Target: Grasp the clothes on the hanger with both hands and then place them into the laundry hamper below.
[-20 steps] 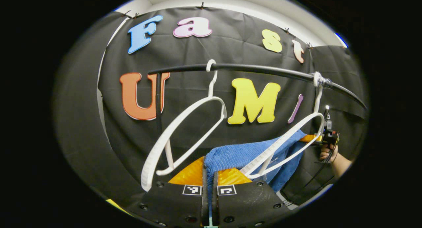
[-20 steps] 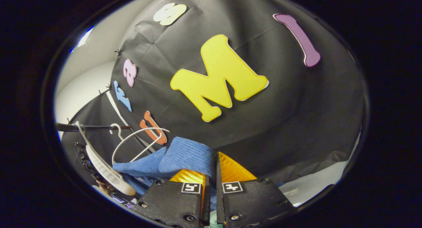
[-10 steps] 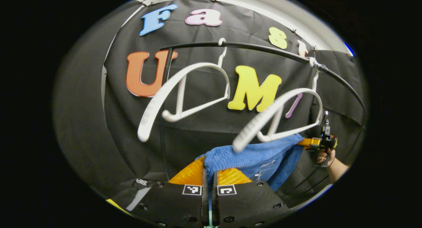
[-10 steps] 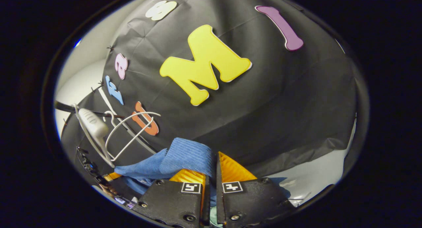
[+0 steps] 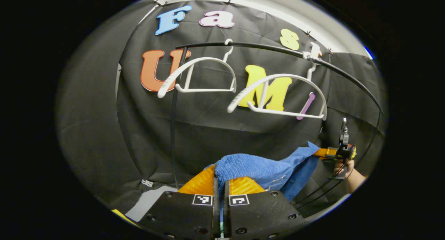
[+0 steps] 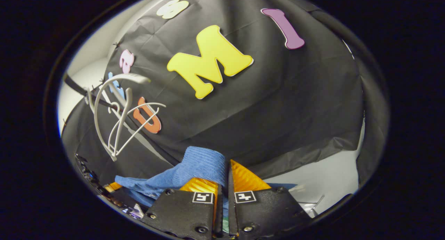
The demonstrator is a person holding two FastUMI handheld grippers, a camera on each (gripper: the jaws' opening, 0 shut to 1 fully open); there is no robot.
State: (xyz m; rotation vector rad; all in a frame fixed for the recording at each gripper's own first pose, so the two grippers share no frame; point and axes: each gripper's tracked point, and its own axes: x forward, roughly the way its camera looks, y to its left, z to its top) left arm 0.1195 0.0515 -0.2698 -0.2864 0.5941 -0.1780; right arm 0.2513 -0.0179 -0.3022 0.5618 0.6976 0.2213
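Blue garment (image 5: 259, 168) hangs clamped in my left gripper (image 5: 220, 184) and right gripper (image 6: 222, 179), below both hangers (image 5: 278, 97); lower evenly, keep it taut, hamper unseen.

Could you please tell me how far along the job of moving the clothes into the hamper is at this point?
Done: the blue garment is off the white hangers, which hang bare on the black rail. In hand: the left gripper and the right gripper each pinch one end, the cloth stretched between them. Left: lowering it into the hamper.
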